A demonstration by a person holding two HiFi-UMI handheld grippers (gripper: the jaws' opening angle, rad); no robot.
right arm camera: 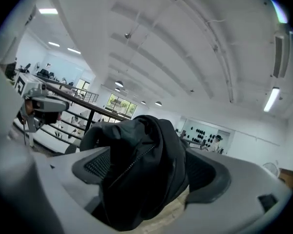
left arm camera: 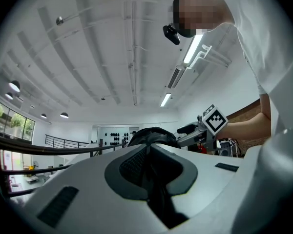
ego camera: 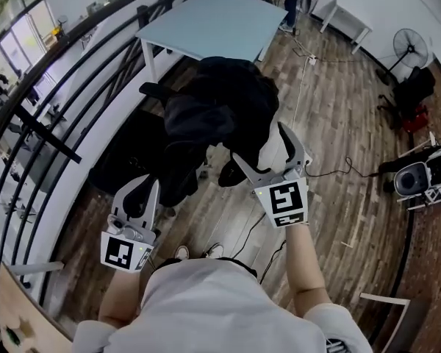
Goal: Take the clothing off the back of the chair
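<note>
Left claw (ego camera: 143, 187) is clamped on the jacket (ego camera: 220, 109). Right claw (ego camera: 259, 144) is wide open around it, not gripping. Hazard: a one-claw hold may slip or snag the chair (ego camera: 153, 90).

Railing (ego camera: 48, 134) close left; table (ego camera: 213, 20) beyond chair (ego camera: 153, 90); floor (ego camera: 338, 123) right open.

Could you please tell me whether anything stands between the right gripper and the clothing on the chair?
Nothing visible does: the black jacket sits directly between the open jaws of the right gripper.
</note>
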